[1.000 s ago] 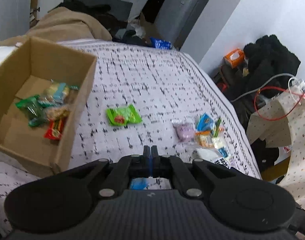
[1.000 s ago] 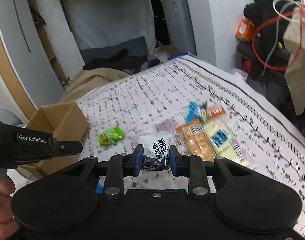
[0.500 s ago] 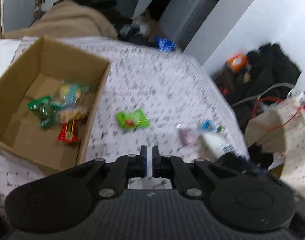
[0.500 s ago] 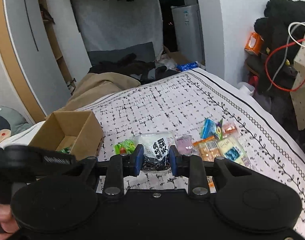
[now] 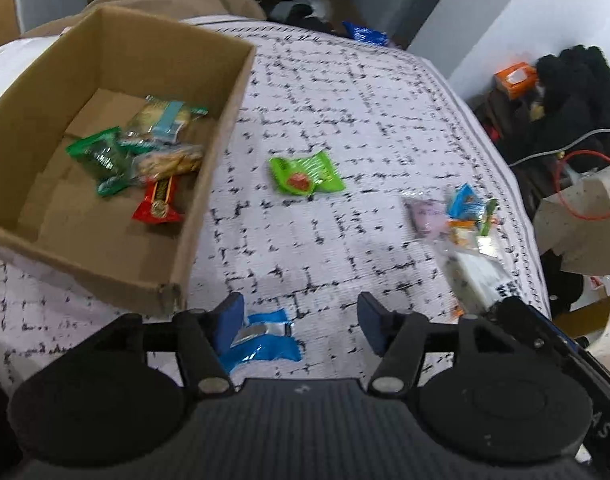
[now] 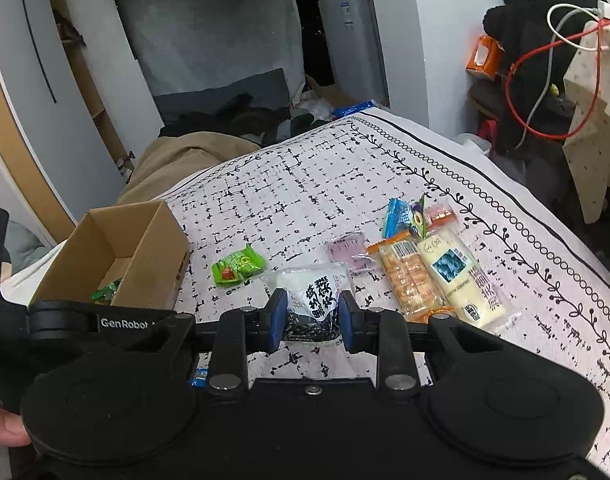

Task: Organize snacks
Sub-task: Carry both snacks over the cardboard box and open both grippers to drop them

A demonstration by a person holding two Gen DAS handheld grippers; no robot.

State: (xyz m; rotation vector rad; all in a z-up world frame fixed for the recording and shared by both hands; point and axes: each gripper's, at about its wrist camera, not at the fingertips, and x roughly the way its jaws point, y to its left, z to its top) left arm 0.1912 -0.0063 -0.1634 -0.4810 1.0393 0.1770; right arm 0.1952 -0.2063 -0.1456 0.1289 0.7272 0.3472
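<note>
Jaws on left gripper spread wide, empty; blue snack packet lies on the bed cover just inside the left jaw, off-centre, long axis roughly across the gap. Jaws on right gripper closed partway onto white seed bag, gripping its lower end, bag held abt upright. Cardboard box sits ahead-left of left gripper, close by; w/ several snacks in it already. Left gripper nearer the box and the blue packet. Judgement: needs shift left to centre the packet btwn jaws before closing. Green packet lies beside box, loose.
</note>
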